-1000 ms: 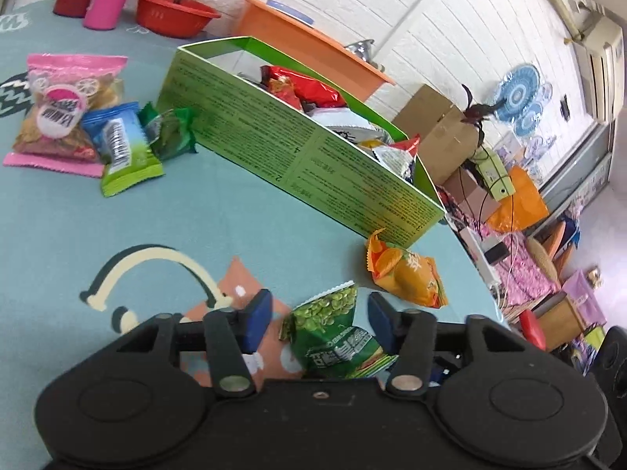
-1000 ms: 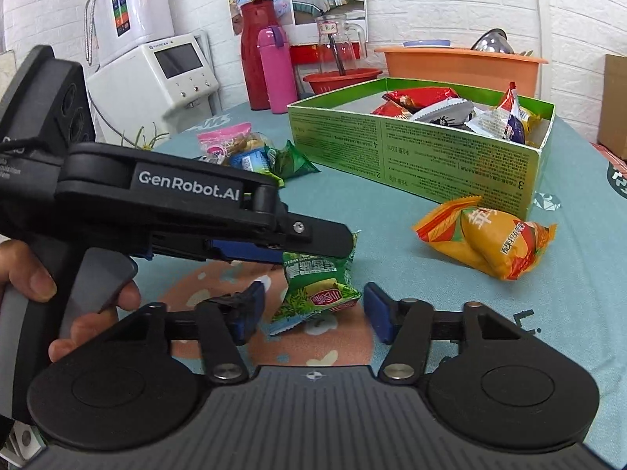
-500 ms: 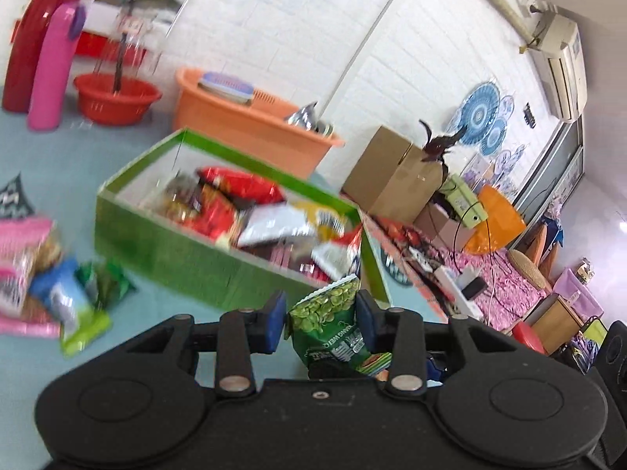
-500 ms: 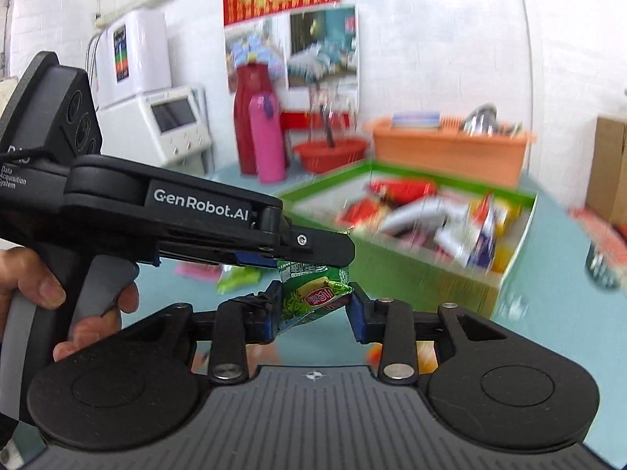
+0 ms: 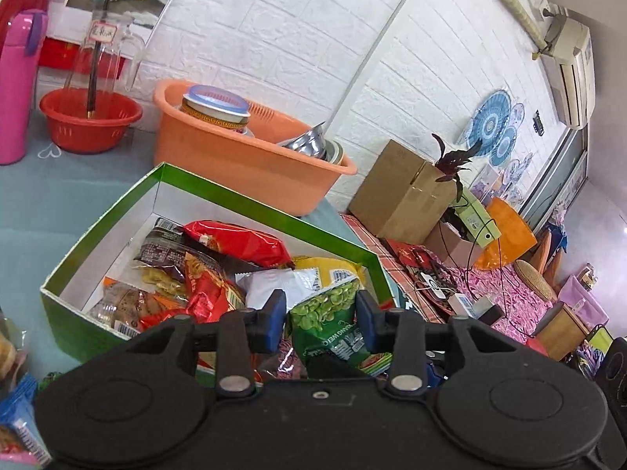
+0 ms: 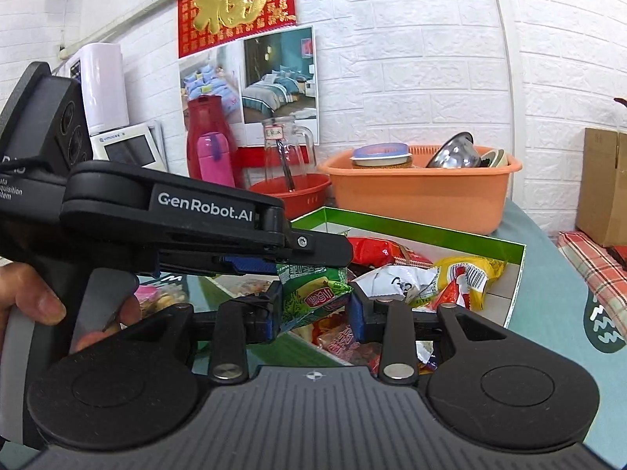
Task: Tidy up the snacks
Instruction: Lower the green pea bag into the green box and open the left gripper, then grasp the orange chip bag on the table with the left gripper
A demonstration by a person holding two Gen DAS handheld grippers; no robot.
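Note:
A green snack packet printed with peas point(image 5: 333, 323) is pinched between the blue pads of my left gripper point(image 5: 320, 319), held above the near edge of the open green box point(image 5: 250, 199). The box holds several snack bags in red, yellow and white. In the right wrist view the same packet point(image 6: 313, 293) sits between the pads of my right gripper point(image 6: 315, 313), with the left gripper's black body point(image 6: 203, 227) clamping it from above. The green box point(image 6: 431, 231) lies just beyond and below.
An orange tub with bowls point(image 5: 250, 149) stands behind the box, a red basket point(image 5: 90, 121) and a pink bottle point(image 5: 17, 86) to its left. Loose snack packets point(image 5: 15, 423) lie on the teal tablecloth at the left. A cardboard carton point(image 5: 399, 192) stands off the table to the right.
Both grippers closed on the green packet on the table, lifted it and carried it forward to above the green box.

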